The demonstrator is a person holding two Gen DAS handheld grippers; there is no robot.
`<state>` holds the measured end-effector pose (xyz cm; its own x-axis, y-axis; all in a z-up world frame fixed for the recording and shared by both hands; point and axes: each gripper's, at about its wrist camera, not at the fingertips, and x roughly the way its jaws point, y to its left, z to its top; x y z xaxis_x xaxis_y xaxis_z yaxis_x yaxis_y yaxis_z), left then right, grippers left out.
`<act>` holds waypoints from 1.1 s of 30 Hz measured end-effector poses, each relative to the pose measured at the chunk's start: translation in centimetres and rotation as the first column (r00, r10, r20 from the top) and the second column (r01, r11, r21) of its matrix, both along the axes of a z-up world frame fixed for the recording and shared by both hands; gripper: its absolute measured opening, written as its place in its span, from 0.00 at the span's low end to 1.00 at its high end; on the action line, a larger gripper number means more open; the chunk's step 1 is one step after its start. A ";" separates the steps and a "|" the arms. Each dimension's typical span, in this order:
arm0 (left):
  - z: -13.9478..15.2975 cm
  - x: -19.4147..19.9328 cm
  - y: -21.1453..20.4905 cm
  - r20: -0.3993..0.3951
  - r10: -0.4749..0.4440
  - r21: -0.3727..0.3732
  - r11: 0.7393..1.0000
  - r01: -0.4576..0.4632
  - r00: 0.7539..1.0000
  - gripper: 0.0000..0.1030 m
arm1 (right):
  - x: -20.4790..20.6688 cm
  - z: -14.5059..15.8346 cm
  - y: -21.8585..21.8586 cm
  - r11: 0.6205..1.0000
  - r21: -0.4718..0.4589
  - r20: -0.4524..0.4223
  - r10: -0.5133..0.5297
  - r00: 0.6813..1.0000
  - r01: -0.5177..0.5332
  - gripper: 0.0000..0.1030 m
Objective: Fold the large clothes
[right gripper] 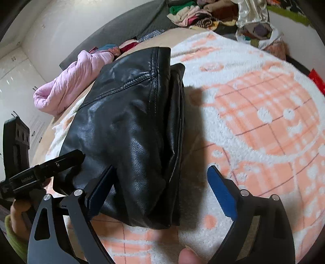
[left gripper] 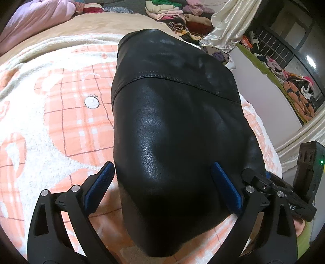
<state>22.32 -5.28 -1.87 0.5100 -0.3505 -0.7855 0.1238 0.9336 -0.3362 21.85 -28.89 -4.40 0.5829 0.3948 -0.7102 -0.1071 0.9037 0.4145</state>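
Jacket of black leather lies folded on the bed's peach blanket, filling frame centre. Left gripper and right gripper hover, jaws apart; pressing along the fold should flatten the stiff hide.

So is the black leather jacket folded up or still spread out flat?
Folded. The black leather jacket lies as a compact bundle on the blanket, with stacked layers visible along its right edge.

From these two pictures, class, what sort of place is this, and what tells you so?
Probably a bedroom at home: a black leather jacket lies folded on a fleecy blanket over a bed, a pink quilt is bunched beside it, and piles of clothes wait behind.
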 end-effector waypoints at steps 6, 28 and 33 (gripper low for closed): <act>0.6 -0.8 0.8 0.007 0.012 0.009 1.000 -0.012 1.000 0.90 | -0.9 0.3 -0.2 0.999 -0.033 0.037 -0.015 0.999 0.016 0.89; 4.9 -6.1 1.6 0.093 0.041 0.030 0.999 -0.044 0.995 0.91 | -8.6 3.3 1.6 0.986 -0.166 0.229 0.015 0.973 0.024 0.96; 5.3 -8.3 1.6 0.115 0.033 0.044 0.998 -0.038 0.993 0.91 | -10.5 3.4 2.6 0.983 -0.182 0.235 0.035 0.971 0.009 0.96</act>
